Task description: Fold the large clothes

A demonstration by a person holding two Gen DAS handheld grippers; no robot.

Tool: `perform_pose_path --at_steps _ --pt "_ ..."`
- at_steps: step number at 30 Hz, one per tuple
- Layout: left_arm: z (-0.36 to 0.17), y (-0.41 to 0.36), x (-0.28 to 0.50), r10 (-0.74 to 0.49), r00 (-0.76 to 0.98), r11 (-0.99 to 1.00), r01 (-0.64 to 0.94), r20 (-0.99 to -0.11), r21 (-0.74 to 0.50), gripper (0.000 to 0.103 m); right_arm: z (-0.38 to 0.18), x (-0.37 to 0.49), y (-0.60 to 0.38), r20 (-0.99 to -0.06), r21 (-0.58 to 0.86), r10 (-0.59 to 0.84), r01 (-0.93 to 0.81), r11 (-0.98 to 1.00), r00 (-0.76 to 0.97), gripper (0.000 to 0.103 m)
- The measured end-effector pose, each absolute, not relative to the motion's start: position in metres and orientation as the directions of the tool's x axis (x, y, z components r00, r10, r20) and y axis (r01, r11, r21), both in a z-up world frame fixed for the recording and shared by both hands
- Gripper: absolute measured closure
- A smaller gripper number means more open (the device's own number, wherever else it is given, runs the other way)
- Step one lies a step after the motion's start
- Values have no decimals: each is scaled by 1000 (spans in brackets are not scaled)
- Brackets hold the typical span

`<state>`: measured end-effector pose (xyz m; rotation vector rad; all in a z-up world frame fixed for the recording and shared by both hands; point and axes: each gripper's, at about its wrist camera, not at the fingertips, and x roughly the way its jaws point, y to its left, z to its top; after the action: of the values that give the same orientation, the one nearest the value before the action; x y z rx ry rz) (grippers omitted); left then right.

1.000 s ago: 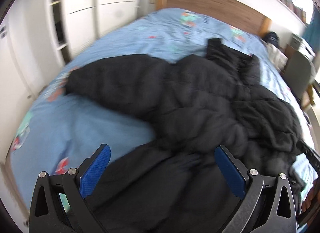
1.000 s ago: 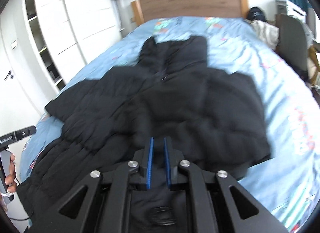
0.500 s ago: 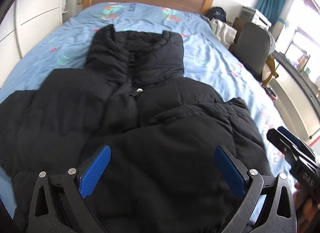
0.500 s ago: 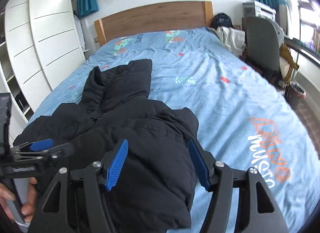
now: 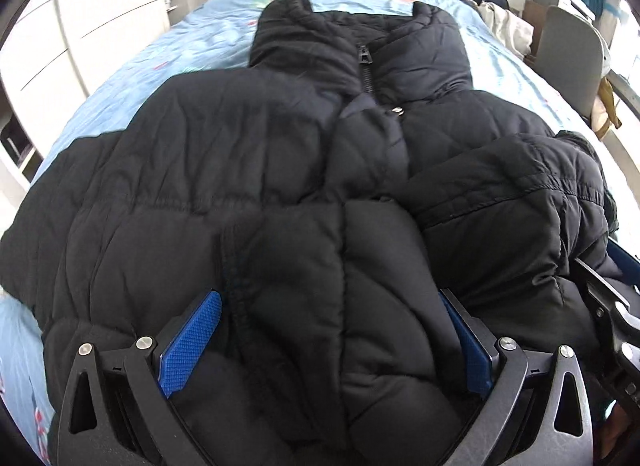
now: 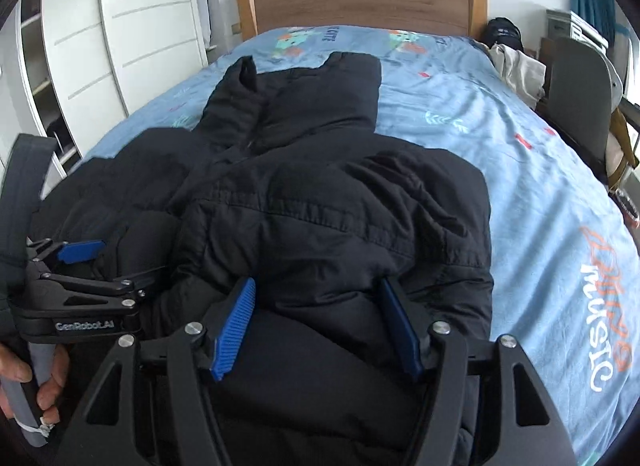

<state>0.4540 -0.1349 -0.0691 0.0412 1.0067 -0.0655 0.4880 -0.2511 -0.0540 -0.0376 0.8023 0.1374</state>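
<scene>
The chief risk is that the bulky padding will spring back and undo the fold: the right side of the black puffer jacket (image 5: 280, 169), turned inward over the body, sits as a raised, rounded hump, not a flat layer, and with nothing pressing on it it may slide off or reopen. A second hazard, in my judgement, is that either tool could snag loose fabric and drag it out of line, since padding bulges up between both sets of fingers. The left gripper (image 5: 324, 342) stands wide open, jacket fabric lying between its blue pads without being pinched. The right gripper (image 6: 320, 322) is likewise parted, its pads clear of the fabric mounded between them. The jacket lies front-up on the blue bedspread (image 6: 500, 137), collar toward the wooden headboard (image 6: 360, 5), zip closed up to the neck. Its left side lies spread flat toward the white wardrobe (image 6: 132, 25), not yet folded. Fabric is matte, quilted, heavily creased.
</scene>
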Motion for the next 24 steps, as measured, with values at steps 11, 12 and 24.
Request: perform_pose_path --at_steps 11,12,24 --pt "-57 -134 425 8 550 994 83 -835 64 0 -49 477 -248 -757 -19 61 -115 993 651 39" --pt "-57 -135 421 7 543 993 97 -840 72 0 -48 470 -248 -758 -11 64 -111 994 649 39" --pt "7 -48 355 -30 596 996 90 -803 29 1 11 413 -230 -774 -53 -13 -43 998 633 39"
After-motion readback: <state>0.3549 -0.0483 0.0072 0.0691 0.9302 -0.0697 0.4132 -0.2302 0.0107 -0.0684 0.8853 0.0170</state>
